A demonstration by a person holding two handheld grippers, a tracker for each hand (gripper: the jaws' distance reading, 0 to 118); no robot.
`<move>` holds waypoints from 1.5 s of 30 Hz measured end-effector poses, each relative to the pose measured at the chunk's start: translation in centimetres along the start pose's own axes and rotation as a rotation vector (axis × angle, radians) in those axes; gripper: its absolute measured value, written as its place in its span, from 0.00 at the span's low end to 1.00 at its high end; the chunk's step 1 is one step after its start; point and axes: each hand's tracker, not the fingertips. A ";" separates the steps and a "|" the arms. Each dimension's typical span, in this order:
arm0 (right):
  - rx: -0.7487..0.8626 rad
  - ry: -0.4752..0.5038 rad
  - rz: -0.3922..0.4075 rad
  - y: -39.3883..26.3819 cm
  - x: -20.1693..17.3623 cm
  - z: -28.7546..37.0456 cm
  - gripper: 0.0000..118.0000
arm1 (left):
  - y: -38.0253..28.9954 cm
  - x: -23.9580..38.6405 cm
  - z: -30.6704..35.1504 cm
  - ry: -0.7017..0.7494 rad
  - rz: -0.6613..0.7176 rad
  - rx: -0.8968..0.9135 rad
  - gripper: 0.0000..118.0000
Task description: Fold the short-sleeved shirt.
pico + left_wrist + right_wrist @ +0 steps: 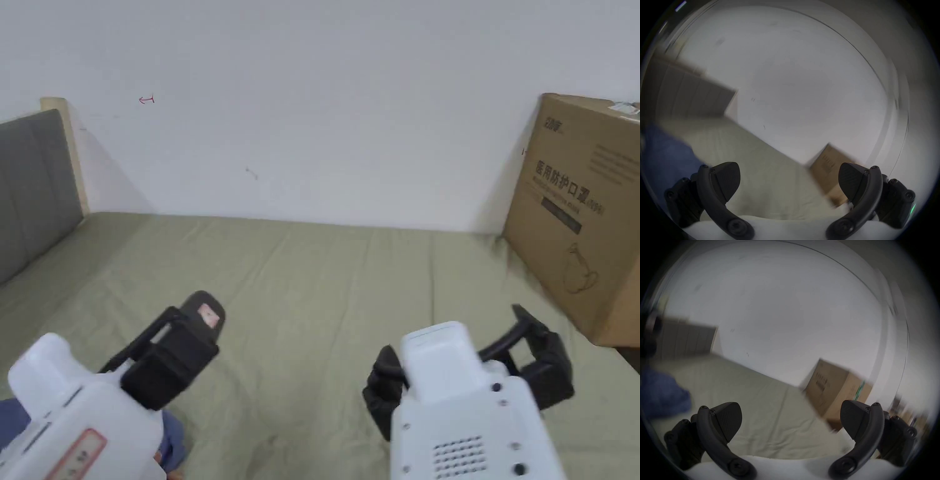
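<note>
Two tongs are held above a bed covered in an olive sheet; nothing is gripped by either. The left tongs are seen at 7 o'clock in the head view, pointed toward 1 o'clock; in the left gripper view the left tongs are shown with jaws wide apart and empty. The right tongs are seen at 5 o'clock in the head view; in the right gripper view the right tongs are likewise spread apart, only sheet between the jaws.

The shirt, a blue crumpled cloth, is glimpsed at the 7 o'clock edge of the head view, mostly hidden under the left tongs; it is seen blurred at 9 o'clock in the left gripper view and at 9 o'clock in the right gripper view; it lies on the bed, bunched, not spread.

A cardboard box is stood at 3 o'clock against the wall; a grey headboard is placed at 9 o'clock.

Folding is judged not yet begun; jaws are probably kept apart in readiness for a grab; both gripper views are blurred, so motion is likely.
</note>
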 end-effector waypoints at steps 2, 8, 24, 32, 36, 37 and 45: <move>0.033 0.003 0.204 -0.1 -2.3 0.5 1.00 | -0.6 -2.1 0.0 0.026 0.168 0.015 1.00; -0.059 0.185 -0.165 0.2 -1.5 0.2 1.00 | -0.8 -2.4 -0.3 0.230 -0.099 -0.037 1.00; -0.162 0.075 -0.781 -4.9 5.8 -1.7 0.99 | -3.4 5.2 -2.6 0.118 -0.888 -0.105 1.00; -0.118 0.073 -0.677 -3.8 4.7 -0.8 0.23 | -3.4 4.7 -1.7 0.220 -0.994 -0.049 0.46; -0.144 0.076 -0.753 -4.3 4.5 -1.2 0.07 | -3.7 3.9 -2.4 0.268 -1.016 -0.029 0.03; -0.152 0.112 -0.777 -4.4 4.6 -1.4 0.06 | -3.5 3.9 -2.4 0.256 -0.994 -0.056 0.03; -0.143 0.154 -0.722 -3.4 3.4 -1.9 0.00 | -1.7 3.3 -2.0 0.251 -0.932 -0.108 0.00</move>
